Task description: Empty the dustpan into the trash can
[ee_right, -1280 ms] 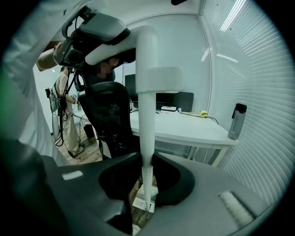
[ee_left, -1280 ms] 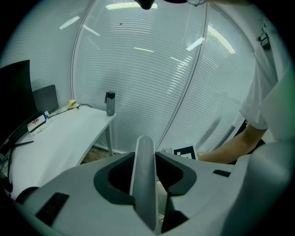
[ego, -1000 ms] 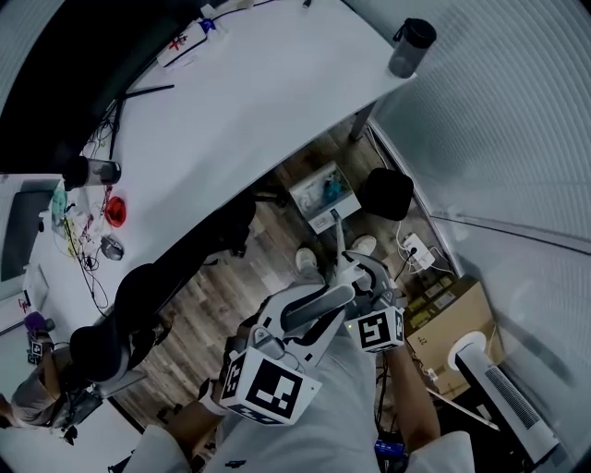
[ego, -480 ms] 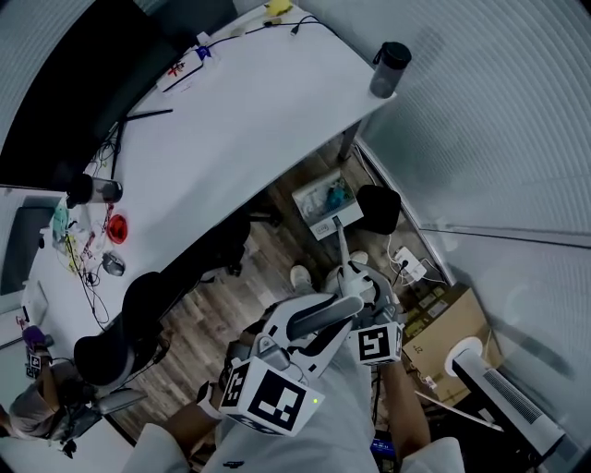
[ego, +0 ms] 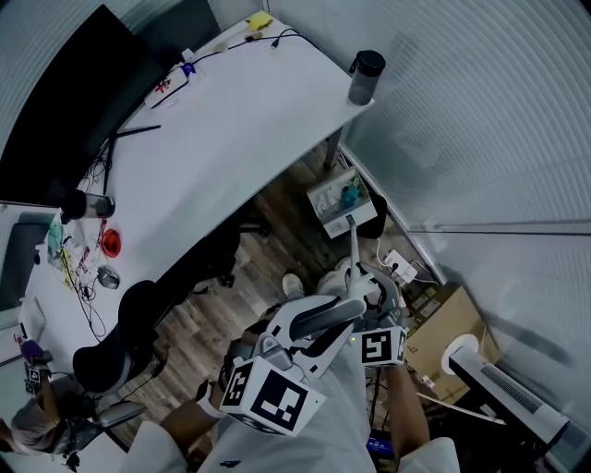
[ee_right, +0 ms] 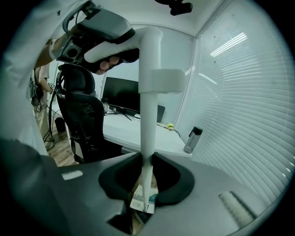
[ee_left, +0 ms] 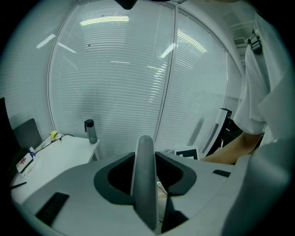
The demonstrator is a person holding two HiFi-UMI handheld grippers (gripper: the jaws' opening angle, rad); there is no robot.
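Office corner: desk, chair, blinds, floor clutter.

A white desk (ego: pixel 231 120) is running toward slatted blinds (ego: pixel 480 120). A dark lidded bottle (ego: pixel 366 76) is standing upright at the desk corner nearest the blinds. A small yellow item (ego: pixel 259 20) is lying at the far edge, with a dark cable (ego: pixel 231 42) trailing beside it. A black monitor (ego: pixel 55 111) is standing along the left side. A red round item (ego: pixel 111 243) is sitting among cables at the near-left end. A black office chair (ego: pixel 129 319) is standing on the wood floor (ego: pixel 295 240), just off the desk's front edge. By the blinds, a cardboard box (ego: pixel 452 319) is sitting beside a white tower unit with a grille (ego: pixel 503 393), and a power strip (ego: pixel 402 266) is lying near them.
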